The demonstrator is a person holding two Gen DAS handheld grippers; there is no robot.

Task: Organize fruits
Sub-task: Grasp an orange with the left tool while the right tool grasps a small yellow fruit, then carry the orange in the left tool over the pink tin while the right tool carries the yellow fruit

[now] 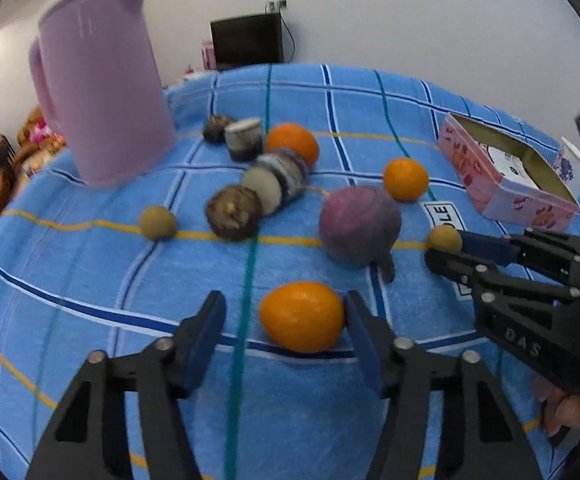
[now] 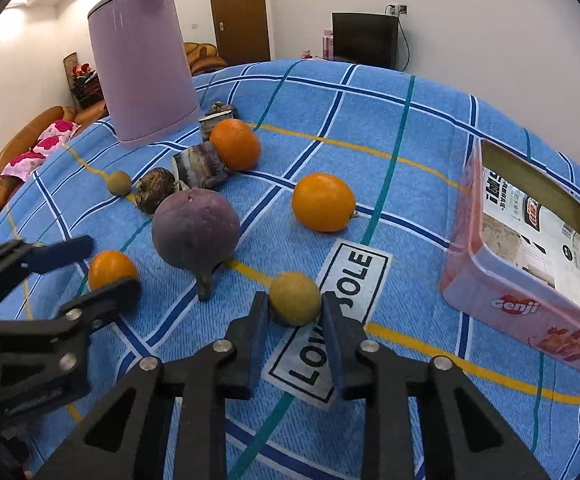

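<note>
The left gripper (image 1: 284, 320) has its jaws spread around the nearest orange (image 1: 302, 317) on the blue checked cloth (image 1: 90, 280). The right gripper (image 2: 295, 312) brackets a small brown fruit (image 2: 295, 298), jaws unclenched. Beyond lie a purple fruit (image 2: 196, 236) and the pink box (image 2: 522, 304).

"Genji" on the pink box (image 2: 522, 300); "DAS" on the right gripper (image 1: 446, 249); partly hidden "LO… OLE" on the cloth's white label (image 2: 330, 320).
</note>
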